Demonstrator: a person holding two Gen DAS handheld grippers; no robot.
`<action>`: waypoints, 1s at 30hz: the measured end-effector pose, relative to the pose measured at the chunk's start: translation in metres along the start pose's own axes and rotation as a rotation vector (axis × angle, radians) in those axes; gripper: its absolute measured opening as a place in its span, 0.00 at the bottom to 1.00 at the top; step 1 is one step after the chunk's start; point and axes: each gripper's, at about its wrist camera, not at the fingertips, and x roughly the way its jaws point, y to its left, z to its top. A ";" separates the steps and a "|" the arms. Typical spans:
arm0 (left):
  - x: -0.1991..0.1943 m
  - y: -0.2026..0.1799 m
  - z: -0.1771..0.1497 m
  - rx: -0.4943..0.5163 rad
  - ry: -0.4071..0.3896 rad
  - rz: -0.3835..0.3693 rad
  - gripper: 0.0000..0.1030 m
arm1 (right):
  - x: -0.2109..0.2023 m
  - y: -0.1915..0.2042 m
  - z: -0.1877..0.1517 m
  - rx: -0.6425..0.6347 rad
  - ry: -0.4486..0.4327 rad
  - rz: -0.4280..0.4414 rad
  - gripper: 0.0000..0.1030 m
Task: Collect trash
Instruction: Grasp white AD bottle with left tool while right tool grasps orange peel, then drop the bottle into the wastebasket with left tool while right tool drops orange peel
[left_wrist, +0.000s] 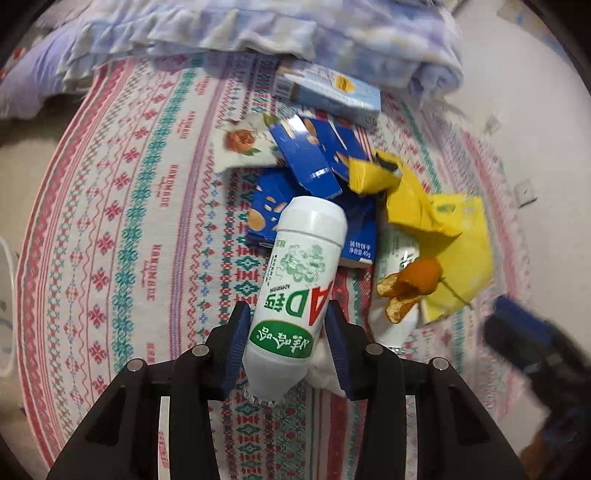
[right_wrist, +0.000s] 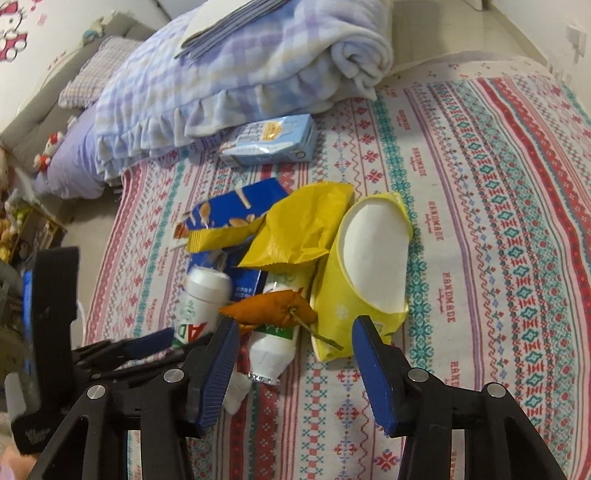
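Note:
My left gripper (left_wrist: 288, 317) is shut on a white AD milk bottle (left_wrist: 299, 284), gripped near its neck end; the bottle also shows in the right wrist view (right_wrist: 201, 295). A trash pile lies on the patterned bedsheet (left_wrist: 122, 221): blue snack boxes (left_wrist: 306, 162), yellow wrappers (left_wrist: 436, 214), an orange peel (left_wrist: 417, 280), a second white bottle (right_wrist: 275, 339) and a crushed yellow paper cup (right_wrist: 365, 266). My right gripper (right_wrist: 293, 328) is open, its fingers astride the peel (right_wrist: 273, 308) and second bottle. A light-blue carton (left_wrist: 332, 92) lies farther back.
A folded lilac blanket (right_wrist: 236, 70) and pillows lie at the head of the bed. The light-blue carton (right_wrist: 269, 142) rests against it. The bed's left edge drops to the floor, where stuffed toys (right_wrist: 14, 221) sit. A white wall (left_wrist: 535, 92) bounds the right.

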 end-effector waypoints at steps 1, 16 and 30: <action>-0.005 0.004 -0.001 -0.011 -0.003 -0.009 0.42 | 0.003 0.003 -0.001 -0.015 0.011 -0.003 0.54; -0.064 0.069 -0.020 -0.169 -0.054 -0.101 0.42 | 0.059 0.061 -0.001 -0.400 0.074 -0.229 0.55; -0.090 0.103 -0.031 -0.238 -0.106 -0.157 0.42 | 0.040 0.074 -0.005 -0.363 -0.010 -0.180 0.27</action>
